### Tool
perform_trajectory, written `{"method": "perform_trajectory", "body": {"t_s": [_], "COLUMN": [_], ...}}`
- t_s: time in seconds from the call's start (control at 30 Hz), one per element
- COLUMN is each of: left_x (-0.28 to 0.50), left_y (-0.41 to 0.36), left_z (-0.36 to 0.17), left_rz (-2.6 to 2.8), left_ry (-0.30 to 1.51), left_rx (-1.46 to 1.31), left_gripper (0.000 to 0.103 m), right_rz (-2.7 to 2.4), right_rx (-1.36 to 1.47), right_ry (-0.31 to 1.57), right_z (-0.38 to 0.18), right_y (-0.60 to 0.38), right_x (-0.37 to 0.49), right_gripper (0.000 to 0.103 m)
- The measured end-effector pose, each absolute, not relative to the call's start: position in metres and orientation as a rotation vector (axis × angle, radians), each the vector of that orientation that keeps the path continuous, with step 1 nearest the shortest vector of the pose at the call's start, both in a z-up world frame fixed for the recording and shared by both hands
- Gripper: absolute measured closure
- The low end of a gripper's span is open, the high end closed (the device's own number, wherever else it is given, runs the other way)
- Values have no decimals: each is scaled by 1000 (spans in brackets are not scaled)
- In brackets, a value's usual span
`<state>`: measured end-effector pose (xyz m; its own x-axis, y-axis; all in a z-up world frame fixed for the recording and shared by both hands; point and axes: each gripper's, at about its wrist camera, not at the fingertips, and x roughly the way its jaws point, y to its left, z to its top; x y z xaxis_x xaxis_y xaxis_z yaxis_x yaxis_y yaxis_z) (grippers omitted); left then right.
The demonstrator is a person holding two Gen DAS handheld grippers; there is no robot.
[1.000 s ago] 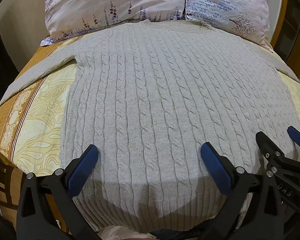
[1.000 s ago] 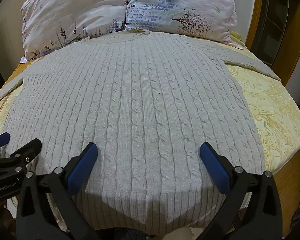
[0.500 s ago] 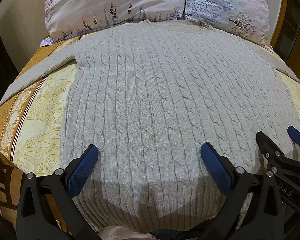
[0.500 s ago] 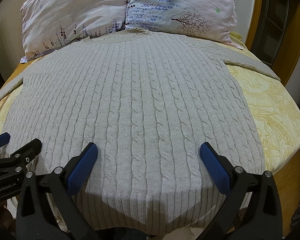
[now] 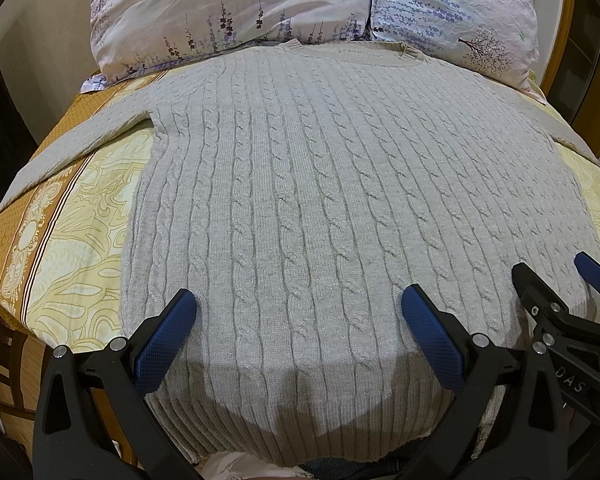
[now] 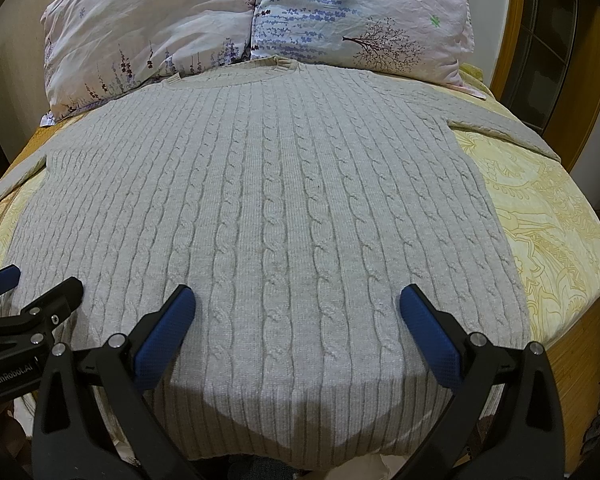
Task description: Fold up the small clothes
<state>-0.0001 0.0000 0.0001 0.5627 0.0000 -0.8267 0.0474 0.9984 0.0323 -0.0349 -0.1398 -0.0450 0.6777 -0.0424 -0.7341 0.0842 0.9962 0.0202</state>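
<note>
Nothing has shifted: left gripper and right gripper stay spread above the sweater.

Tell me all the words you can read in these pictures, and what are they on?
"GenRobot.AI": on the black body of the left tongs, seen from the right wrist camera.
"DAS": on the black body of the right tongs, seen from the left wrist camera; the rest is cut off.
Nothing is written on the sweater or pillows.
</note>
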Motion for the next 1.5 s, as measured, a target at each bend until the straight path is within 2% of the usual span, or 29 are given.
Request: {"method": "perform_trajectory", "body": {"t_s": [1.5], "left_x": [0], "left_y": [0], "left_z": [0], "left_rz": [-29], "left_ry": [971], "left_rx": [53], "left_gripper": [1], "right_rz": [-58], "right_rx": [48], "right_ry": [814], "right_z": [-46], "right_y": [-141], "right_x": [-36], "right_gripper": [2]}}
